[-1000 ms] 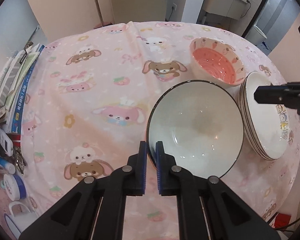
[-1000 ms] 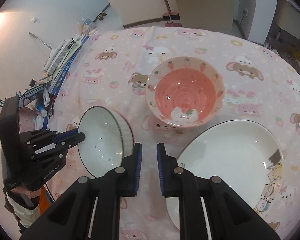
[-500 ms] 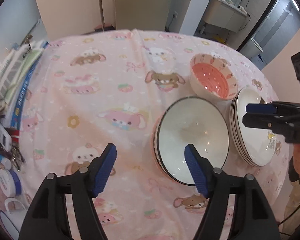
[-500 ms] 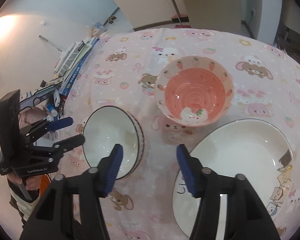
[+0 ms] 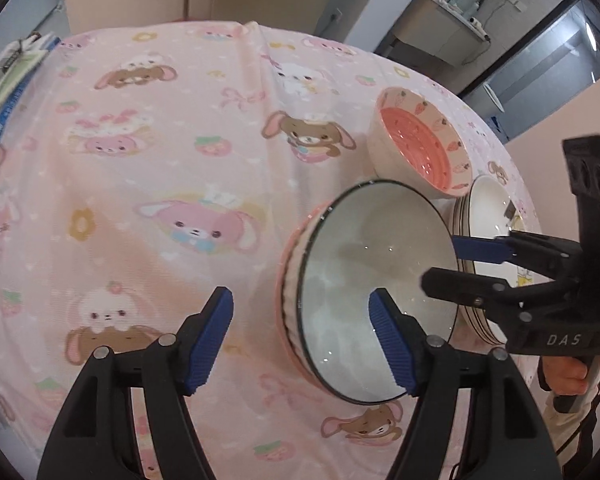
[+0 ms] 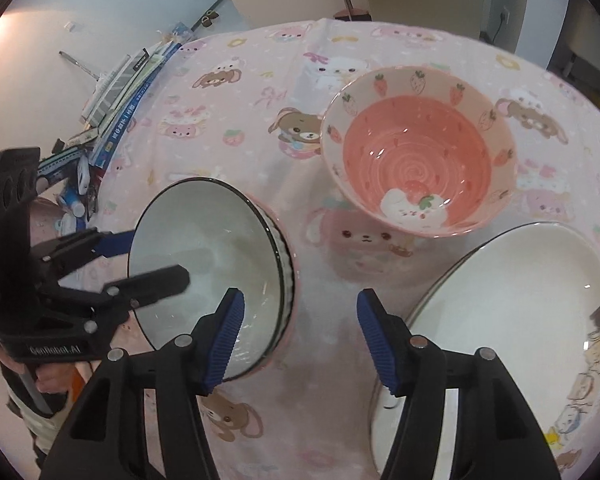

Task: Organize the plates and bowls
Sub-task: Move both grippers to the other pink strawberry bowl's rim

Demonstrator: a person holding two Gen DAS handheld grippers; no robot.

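A white black-rimmed bowl (image 5: 376, 280) sits nested in a pink bowl on the pink cartoon tablecloth; it also shows in the right wrist view (image 6: 208, 248). A pink strawberry bowl (image 5: 420, 148) stands behind it, also seen in the right wrist view (image 6: 416, 160). A stack of white plates (image 5: 488, 236) lies to the right, also in the right wrist view (image 6: 512, 304). My left gripper (image 5: 300, 332) is open and empty, its jaws straddling the white bowl's near left rim. My right gripper (image 6: 300, 336) is open and empty, above the cloth between the white bowl and the plates.
Books and papers (image 6: 128, 76) lie along the table's left edge, with small bottles (image 6: 76, 200) below them. The cloth-covered table (image 5: 148, 168) stretches left and back. A fridge and a counter stand beyond the table.
My left gripper opened and let go of the white bowl, which now rests in the pink bowl. My right gripper opened too and moved in near the white bowl.
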